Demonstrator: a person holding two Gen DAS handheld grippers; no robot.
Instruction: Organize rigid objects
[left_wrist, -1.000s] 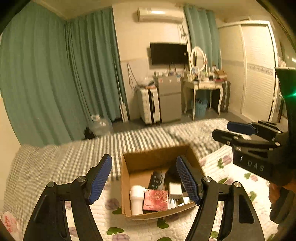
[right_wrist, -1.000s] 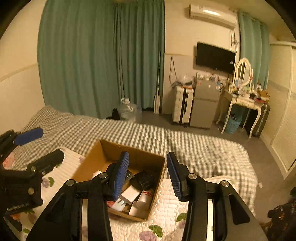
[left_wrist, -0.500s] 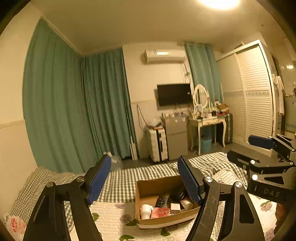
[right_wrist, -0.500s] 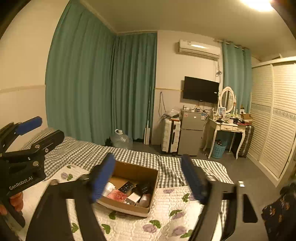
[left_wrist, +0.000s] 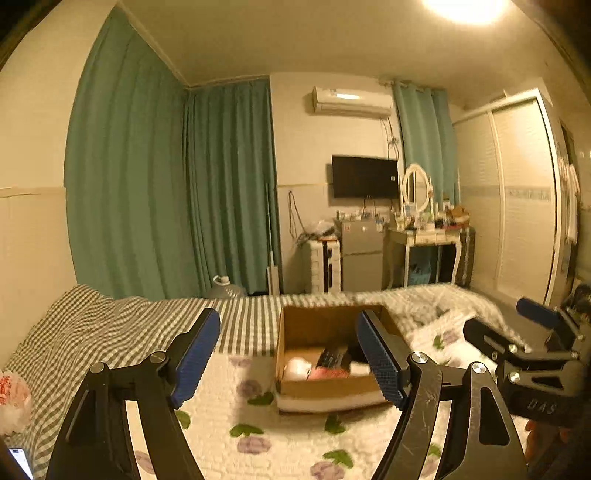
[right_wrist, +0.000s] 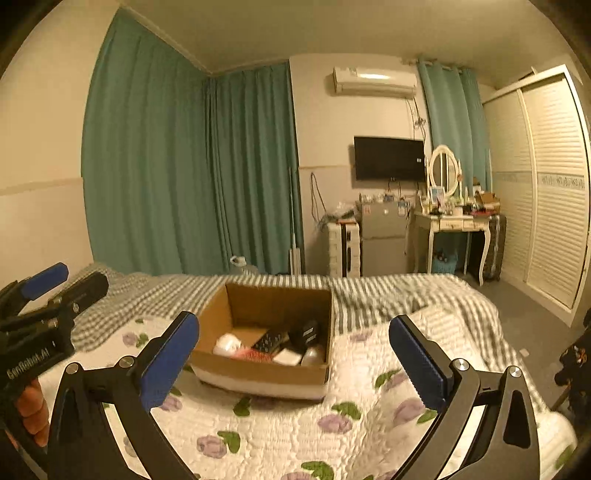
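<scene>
An open cardboard box (right_wrist: 258, 376) stands on the floral quilt. Inside lie a white jar (right_wrist: 227, 343), a black remote (right_wrist: 271, 339), a pink packet (right_wrist: 251, 355), a small white box (right_wrist: 288, 357) and other small items. The same box (left_wrist: 325, 387) appears blurred in the left wrist view. My left gripper (left_wrist: 287, 321) hovers short of the box, its jaws opening with nothing between them. My right gripper (right_wrist: 293, 323) is also short of the box, its jaws opening wide and holding nothing. Each gripper shows at the edge of the other's view, the left gripper (right_wrist: 68, 284) and the right gripper (left_wrist: 513, 325).
The floral quilt (right_wrist: 280, 435) covers the near bed, with a checked blanket (right_wrist: 388, 295) behind the box. A plastic bag (left_wrist: 11, 398) and a phone (left_wrist: 18, 458) lie at the left. Green curtains (right_wrist: 177, 177), a small fridge (right_wrist: 382, 240), a dressing table (right_wrist: 450, 221) and a wardrobe (right_wrist: 546, 192) line the room.
Both grippers drew back from the box and tipped up from looking into it toward level. The right jaws spread from narrow to wide; the left jaws widened slightly.
</scene>
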